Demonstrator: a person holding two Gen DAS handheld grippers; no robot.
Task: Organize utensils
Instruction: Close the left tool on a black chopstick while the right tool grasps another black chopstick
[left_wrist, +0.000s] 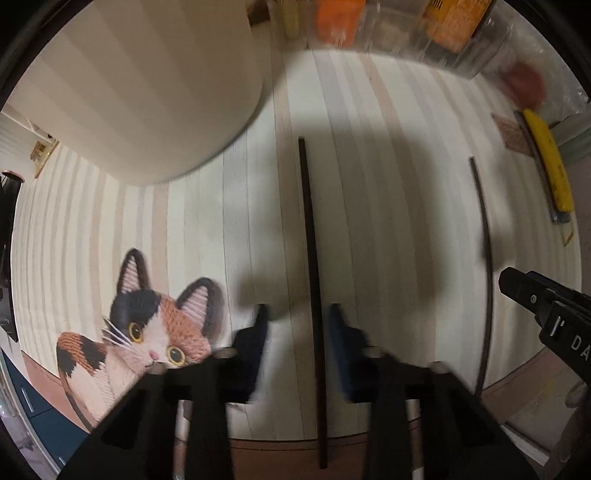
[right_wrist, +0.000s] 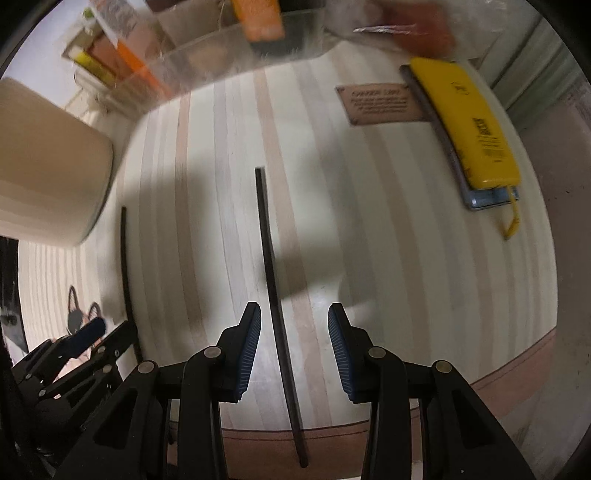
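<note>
**Two chopsticks, one gripper lined up over each**

Here the two dark chopsticks lie side by side but well apart on the striped wooden board, both running from the bottom of the frame toward the top. In the left wrist view, one chopstick (left_wrist: 312, 295) runs up the middle of the frame, straight between the fingers of the left gripper (left_wrist: 298, 314), whose jaws stand apart with nothing clamped; the other chopstick (left_wrist: 485, 266) curves along the right side. In the right wrist view, that second chopstick (right_wrist: 277, 302) sits between the spread fingers of the right gripper (right_wrist: 294, 314), nearer the left pad, also untouched so far as the view shows.

Each gripper seems placed astride its own stick so that closing would catch it near the lower end; that is a judgement from the alignment. The sticks' near ends jut past the board's edge, which should make them easier to grip.

Outward from there, a large cream pot (left_wrist: 147, 85) fills the upper left of the left wrist view, probably the holder for the utensils. A calico cat picture (left_wrist: 147, 328) lies at lower left. A yellow case (right_wrist: 469, 122) and a small brown plaque (right_wrist: 380, 103) sit at upper right in the right wrist view, with a clear bin (right_wrist: 229, 48) of packets along the top.
</note>
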